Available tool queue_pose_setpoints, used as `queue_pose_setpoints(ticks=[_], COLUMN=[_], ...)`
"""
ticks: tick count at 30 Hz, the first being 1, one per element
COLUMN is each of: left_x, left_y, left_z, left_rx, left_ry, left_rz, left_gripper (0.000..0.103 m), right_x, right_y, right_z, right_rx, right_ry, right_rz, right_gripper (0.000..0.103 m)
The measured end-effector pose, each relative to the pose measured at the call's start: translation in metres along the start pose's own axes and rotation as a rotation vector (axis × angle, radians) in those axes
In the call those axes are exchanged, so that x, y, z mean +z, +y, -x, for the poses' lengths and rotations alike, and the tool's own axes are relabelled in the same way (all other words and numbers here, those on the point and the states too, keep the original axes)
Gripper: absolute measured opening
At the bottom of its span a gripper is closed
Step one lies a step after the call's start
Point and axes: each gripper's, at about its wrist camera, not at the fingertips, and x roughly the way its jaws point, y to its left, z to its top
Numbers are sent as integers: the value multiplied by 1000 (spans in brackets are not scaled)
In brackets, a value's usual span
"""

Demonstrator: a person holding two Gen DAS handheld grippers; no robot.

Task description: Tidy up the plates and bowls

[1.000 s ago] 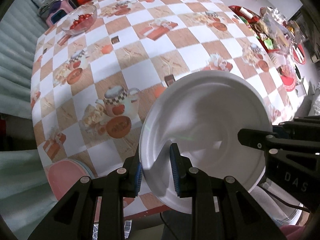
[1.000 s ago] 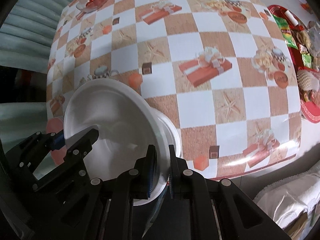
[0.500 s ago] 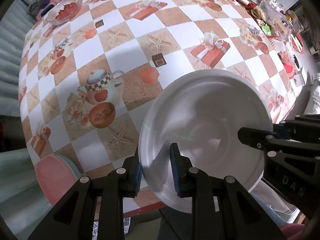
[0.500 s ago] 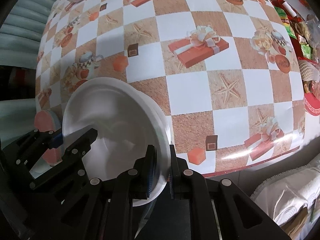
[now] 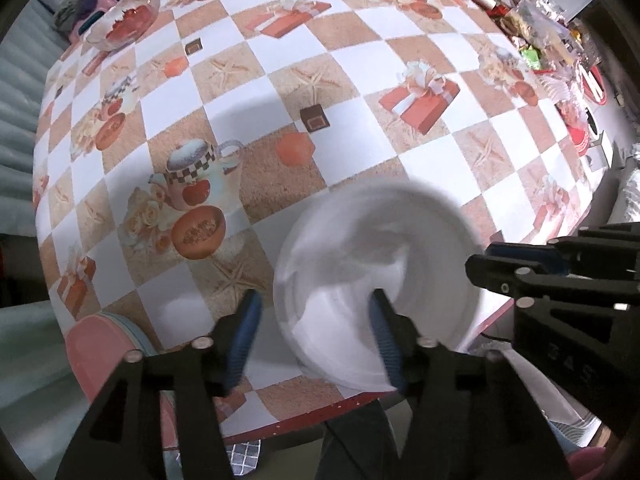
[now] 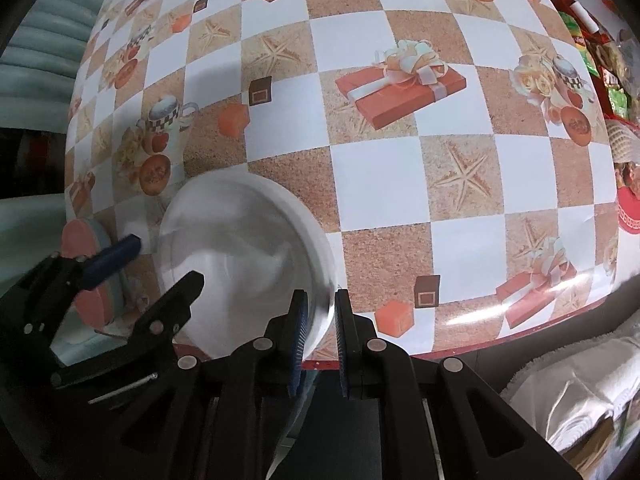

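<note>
Your left hand-held gripper is spread wide, released, its fingers either side of the near rim of the white plate, touching nothing firmly as far as you can tell. Your right hand-held gripper is clenched on the plate's edge, so that one pinch carries it all. The plate sits tilted just ahead of both grippers, over the near edge of the counter, blurred in the left view. Risk: a single edge grip on a smooth rim can let the plate pivot or slip out and drop past the counter edge toward the floor. Also watch the pink plate just left of your left gripper; swinging that way could knock it. The glass bowl is far ahead-left, no concern.
</note>
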Motion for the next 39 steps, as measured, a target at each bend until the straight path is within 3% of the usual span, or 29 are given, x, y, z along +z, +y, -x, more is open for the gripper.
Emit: queue_pose_setpoints(ticks=[2, 3, 4, 7, 12, 15, 18, 21, 26, 28, 39], left_x=[0, 0, 0, 2, -4, -9, -17, -21, -22, -21, -27], left_y=[3, 5, 8, 21, 39, 44, 49, 53, 60, 60, 51], left_z=[4, 7, 9, 14, 17, 11, 8, 10, 14, 14, 12], left_rx=[-4, -1, 9, 7, -34, -21, -11, 9, -8, -11, 6], left_ry=[-16, -26, -35, -49, -35, 24, 31, 25, 11, 13, 20], left_rz=[7, 12, 17, 53, 85, 100, 125, 135, 163, 165, 141], left_gripper=[75, 77, 77, 80, 81, 81, 82, 97, 97, 103, 103], right_x=[2, 2, 3, 9, 10, 8, 4, 1, -3, -4, -14], right_y=[0, -2, -3, -12, -23, -21, -17, -15, -22, -25, -29], right_z=[1, 1, 3, 9, 18, 19, 20, 20, 20, 22, 15], right_rx=[3, 1, -11, -38, -7, -19, -27, -45, -75, -84, -80], right_ry=[0, 1, -3, -21, -34, -42, -43, -45, -36, -39, -27], right_rz=[-2, -2, -7, -21, -53, -49, -42, -53, -90, -102, -133], right_gripper=[16, 24, 41, 76, 103, 102, 102, 102, 102, 102, 102])
